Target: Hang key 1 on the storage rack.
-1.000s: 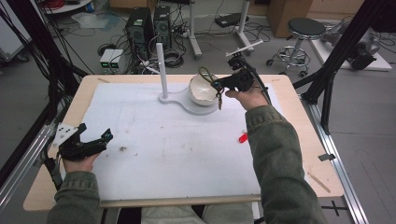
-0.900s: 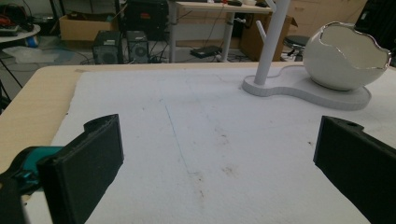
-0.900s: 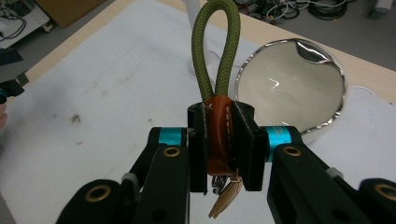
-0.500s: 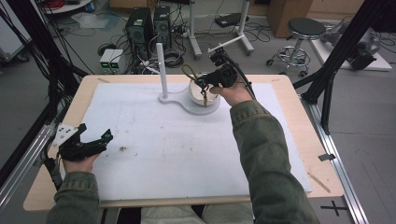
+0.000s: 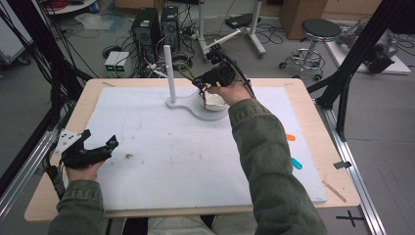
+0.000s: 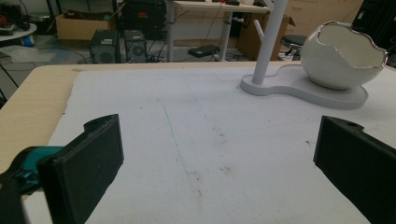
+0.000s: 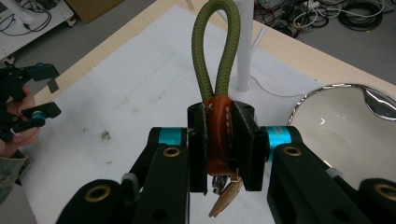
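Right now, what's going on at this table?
The person's right gripper is clamped on the brown leather part of a keychain, its green rope loop pointing toward the white post of a stand beside the egg-shaped bowl. The loop isn't on the post yet. The left gripper rests open near the table's left edge, holding nothing.

A keychain (image 7: 218, 135) is held upright in the air, clamped at its brown leather middle. Its olive-green cord loop (image 7: 217, 51) stands above the grip, close to the white post (image 5: 169, 73); small pale tags hang below. It is raised just beside the white eggshell bowl (image 5: 214, 101).
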